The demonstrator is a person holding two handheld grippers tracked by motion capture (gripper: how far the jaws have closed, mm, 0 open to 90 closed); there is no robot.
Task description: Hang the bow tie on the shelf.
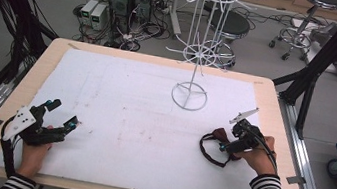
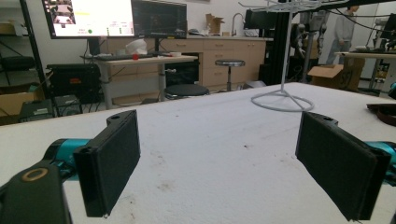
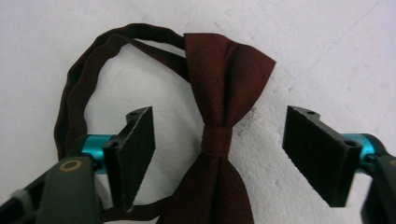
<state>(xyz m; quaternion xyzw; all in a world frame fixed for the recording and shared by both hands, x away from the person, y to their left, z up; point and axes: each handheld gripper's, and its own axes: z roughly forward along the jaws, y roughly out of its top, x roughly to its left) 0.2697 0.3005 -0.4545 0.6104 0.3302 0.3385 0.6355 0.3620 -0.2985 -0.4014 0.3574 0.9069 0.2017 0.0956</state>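
Observation:
A dark red bow tie (image 3: 219, 93) with a looped neck strap (image 3: 74, 88) lies flat on the white table cover (image 3: 327, 56). My right gripper (image 3: 219, 114) points down over it, one jaw on each side of the centre knot, and the pads stand apart from the cloth. In the high view the bow tie (image 1: 219, 134) is at the right, under the right gripper (image 1: 226, 144) in the person's hand. My left gripper (image 1: 63, 113) rests near the front left, open with nothing between its jaws; its own view shows the left gripper (image 2: 219, 119) over bare cover.
A white wire display stand (image 1: 189, 96) rises from a ring base behind the table's middle, also seen as the stand (image 2: 282, 100) far right. The wooden table edge (image 1: 275, 110) borders the cover. Stools, computers and cables lie on the floor beyond.

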